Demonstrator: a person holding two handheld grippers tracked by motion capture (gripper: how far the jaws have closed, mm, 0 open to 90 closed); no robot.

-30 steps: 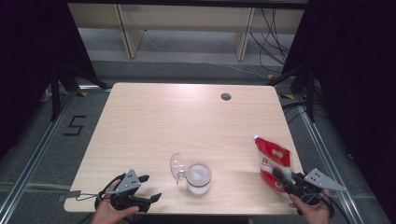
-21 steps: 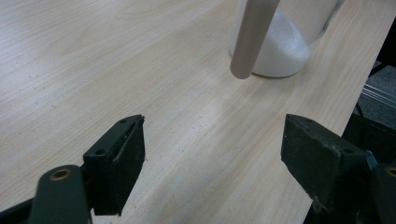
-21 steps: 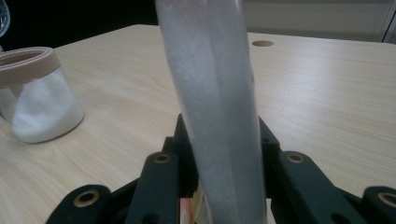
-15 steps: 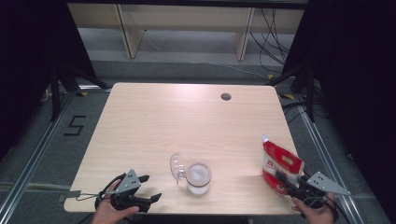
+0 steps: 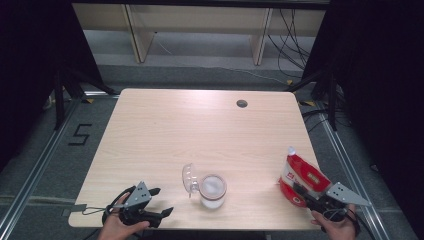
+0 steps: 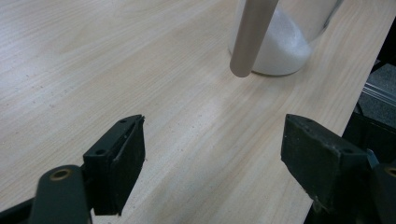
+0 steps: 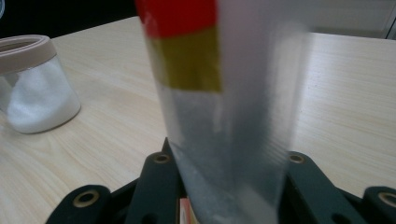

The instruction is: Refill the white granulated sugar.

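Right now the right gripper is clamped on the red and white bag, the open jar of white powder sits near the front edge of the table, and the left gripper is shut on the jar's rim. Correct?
Not quite. The left gripper is open with nothing between its jaws, short of the jar, as the left gripper view shows. The right gripper does clamp the bag.

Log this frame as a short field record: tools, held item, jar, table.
left tool: open, jaws wide apart over bare table, near the front left edge
right tool: shut on bag, near the front right edge
bag: red and white, clear lower part with white grains, standing tilted at the right edge
jar: clear, open, part full of white powder, front centre
lid: clear, hinged open at the jar's left side
table: light wood, round hole near the far edge
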